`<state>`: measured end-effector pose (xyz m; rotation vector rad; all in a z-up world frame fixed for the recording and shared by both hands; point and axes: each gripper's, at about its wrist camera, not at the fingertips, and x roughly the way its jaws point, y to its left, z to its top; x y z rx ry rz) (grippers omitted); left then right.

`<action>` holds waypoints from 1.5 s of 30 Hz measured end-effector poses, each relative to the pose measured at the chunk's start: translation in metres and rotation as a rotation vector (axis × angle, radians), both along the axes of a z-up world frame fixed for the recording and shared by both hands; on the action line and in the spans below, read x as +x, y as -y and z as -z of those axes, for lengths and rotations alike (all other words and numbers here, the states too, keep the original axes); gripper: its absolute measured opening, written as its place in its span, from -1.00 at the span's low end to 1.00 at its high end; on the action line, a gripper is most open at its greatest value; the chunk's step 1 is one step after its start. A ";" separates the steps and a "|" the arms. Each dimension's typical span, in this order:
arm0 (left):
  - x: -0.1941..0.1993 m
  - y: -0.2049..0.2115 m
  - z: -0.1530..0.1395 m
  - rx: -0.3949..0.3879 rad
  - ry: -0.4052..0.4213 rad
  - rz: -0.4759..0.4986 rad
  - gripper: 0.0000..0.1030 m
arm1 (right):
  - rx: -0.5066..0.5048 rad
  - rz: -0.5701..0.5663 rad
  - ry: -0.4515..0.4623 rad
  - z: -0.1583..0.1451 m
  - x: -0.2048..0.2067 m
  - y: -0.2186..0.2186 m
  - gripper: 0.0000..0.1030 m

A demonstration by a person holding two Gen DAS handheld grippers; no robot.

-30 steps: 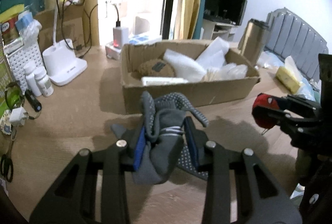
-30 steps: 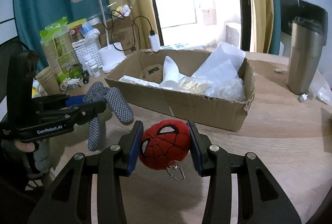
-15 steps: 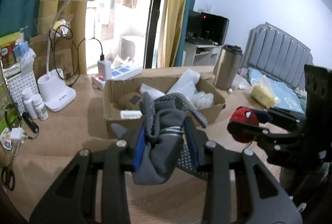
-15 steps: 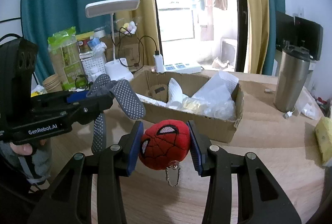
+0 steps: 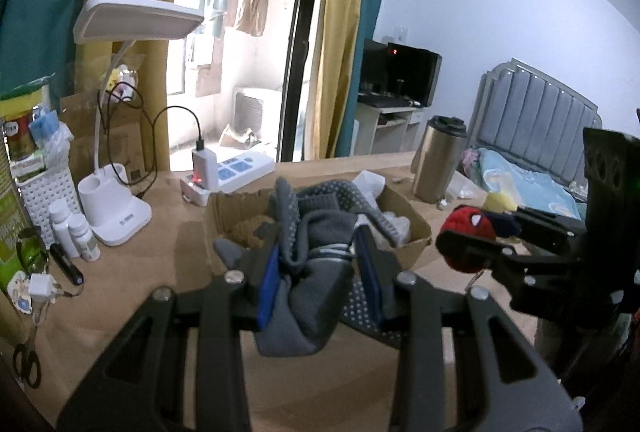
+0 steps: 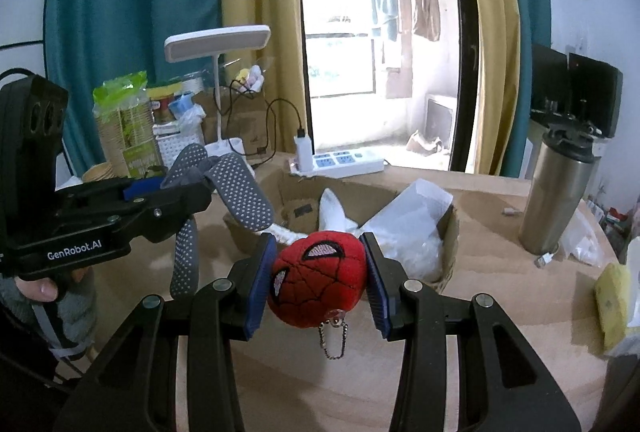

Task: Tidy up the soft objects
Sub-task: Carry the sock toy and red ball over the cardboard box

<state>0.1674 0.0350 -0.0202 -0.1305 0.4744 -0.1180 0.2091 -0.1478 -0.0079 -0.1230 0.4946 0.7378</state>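
Observation:
My left gripper (image 5: pixel 320 268) is shut on a bundle of grey socks with dotted soles (image 5: pixel 312 256), held in the air above the table. In the right wrist view the same socks (image 6: pixel 236 188) hang from that gripper at the left. My right gripper (image 6: pixel 318 278) is shut on a red plush spider-mask ball (image 6: pixel 318 282) with a small chain under it; the left wrist view shows that plush ball (image 5: pixel 466 232) at the right. Beyond both stands an open cardboard box (image 6: pixel 448 264) with white packing and a brown plush inside; its wall (image 5: pixel 216 216) shows in the left wrist view too.
On the wooden table (image 6: pixel 500 312) stand a steel tumbler (image 6: pixel 560 192), a white desk lamp (image 5: pixel 116 208), a power strip (image 6: pixel 344 162) with a charger, small bottles (image 5: pixel 74 232), scissors (image 5: pixel 26 364) and a yellow sponge (image 6: pixel 610 300). A person's hand (image 6: pixel 40 288) holds the left gripper.
Both grippers have risen and tipped up, each keeping its grip. The box now sits lower and smaller in both views, with more of the room showing.

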 end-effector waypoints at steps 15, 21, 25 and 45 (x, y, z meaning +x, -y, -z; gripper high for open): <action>0.038 -0.022 0.004 -0.005 -0.023 -0.037 -0.28 | 0.006 0.012 -0.001 -0.003 0.031 -0.002 -0.13; 0.051 -0.027 0.008 -0.005 -0.034 -0.048 -0.28 | 0.003 0.006 -0.017 0.000 0.051 -0.008 -0.13; 0.060 -0.027 0.010 0.015 -0.033 -0.047 -0.28 | 0.001 0.000 -0.022 0.003 0.061 -0.012 -0.13; 0.109 -0.042 0.030 -0.042 -0.074 -0.063 -0.28 | -0.024 0.008 -0.037 0.009 0.109 -0.023 -0.13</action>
